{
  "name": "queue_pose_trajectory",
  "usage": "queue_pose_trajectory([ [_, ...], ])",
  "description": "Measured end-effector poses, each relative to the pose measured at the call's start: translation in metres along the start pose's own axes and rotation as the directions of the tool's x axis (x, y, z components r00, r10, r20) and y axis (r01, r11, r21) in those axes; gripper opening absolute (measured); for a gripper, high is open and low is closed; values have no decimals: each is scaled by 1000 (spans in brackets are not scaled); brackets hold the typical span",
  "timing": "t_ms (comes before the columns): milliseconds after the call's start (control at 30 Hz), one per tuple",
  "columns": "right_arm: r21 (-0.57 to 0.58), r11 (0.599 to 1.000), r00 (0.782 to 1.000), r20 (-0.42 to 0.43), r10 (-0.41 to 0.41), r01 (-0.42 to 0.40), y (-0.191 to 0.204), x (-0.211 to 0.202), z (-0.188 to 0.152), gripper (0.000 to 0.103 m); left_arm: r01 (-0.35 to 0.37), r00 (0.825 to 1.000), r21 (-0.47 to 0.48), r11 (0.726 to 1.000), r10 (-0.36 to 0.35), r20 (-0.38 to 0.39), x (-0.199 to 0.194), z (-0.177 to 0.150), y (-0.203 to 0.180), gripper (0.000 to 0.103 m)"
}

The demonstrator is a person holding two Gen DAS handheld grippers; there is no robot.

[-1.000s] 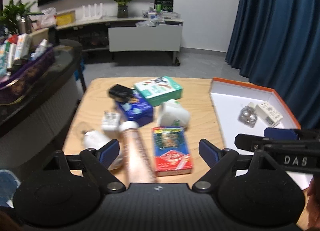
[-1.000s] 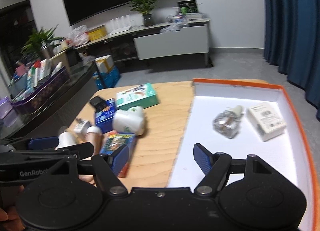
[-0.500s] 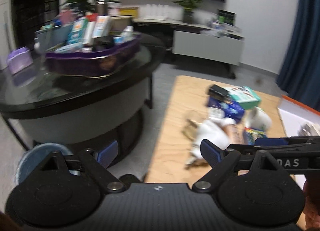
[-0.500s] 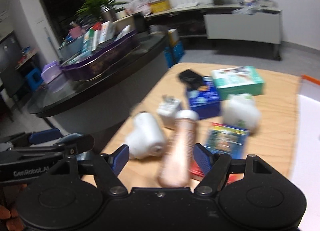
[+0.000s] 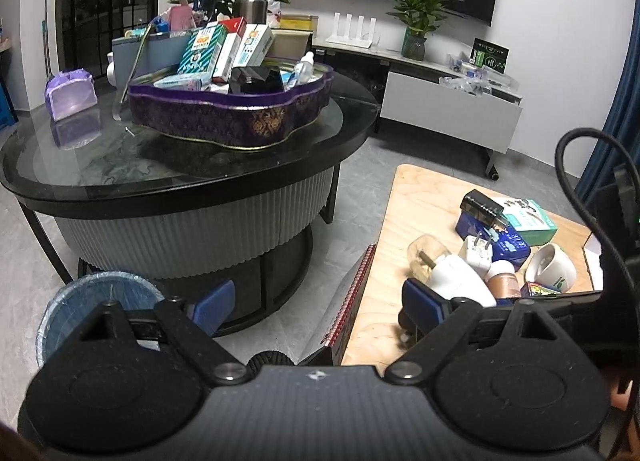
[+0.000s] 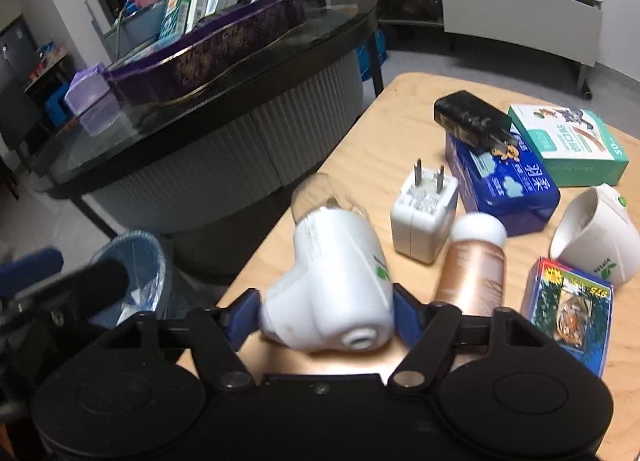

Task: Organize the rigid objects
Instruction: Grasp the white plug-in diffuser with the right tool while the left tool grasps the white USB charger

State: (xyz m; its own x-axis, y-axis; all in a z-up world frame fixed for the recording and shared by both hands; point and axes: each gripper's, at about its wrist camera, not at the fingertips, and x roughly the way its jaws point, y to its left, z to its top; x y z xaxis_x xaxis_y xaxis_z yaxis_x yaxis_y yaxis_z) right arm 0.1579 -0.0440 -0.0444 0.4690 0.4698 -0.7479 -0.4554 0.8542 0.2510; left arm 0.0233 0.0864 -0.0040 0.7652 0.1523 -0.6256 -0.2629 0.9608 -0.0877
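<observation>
In the right wrist view, the right gripper is sitting low in the frame with its blue fingers closing in against both sides of a white plastic device with a clear dome, which is lying on the wooden bench near its lower left edge. Just right of it a white plug adapter and a copper bottle are lying, with a blue box, a black charger, a green box, a white cup and a colourful card box spreading toward the right side. In the left wrist view, the left gripper is hanging with its fingers spread wide and holding nothing, over the floor beside the bench, a bin showing at lower left.
</observation>
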Motion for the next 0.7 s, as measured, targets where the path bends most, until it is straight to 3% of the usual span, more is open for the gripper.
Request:
queue_pose_trajectory([
  [267,41,999,1000,-8,-28,29,2,6,11,92,-1,1000,-13,1000,0,-6,5,1,5,93],
  [300,27,998,999,4,-53,53,5,7,10,84,0,1000,-9,1000,0,-6,5,1,4,93],
  [433,18,999,998,31,-51,50,4,5,5,84,2,1000,-6,1000,-2,-7,6,1,4,93],
  [700,57,998,990,138,-5,-3,-28,-53,-8,84,53,999,12,999,-53,-4,9,6,-6,93],
])
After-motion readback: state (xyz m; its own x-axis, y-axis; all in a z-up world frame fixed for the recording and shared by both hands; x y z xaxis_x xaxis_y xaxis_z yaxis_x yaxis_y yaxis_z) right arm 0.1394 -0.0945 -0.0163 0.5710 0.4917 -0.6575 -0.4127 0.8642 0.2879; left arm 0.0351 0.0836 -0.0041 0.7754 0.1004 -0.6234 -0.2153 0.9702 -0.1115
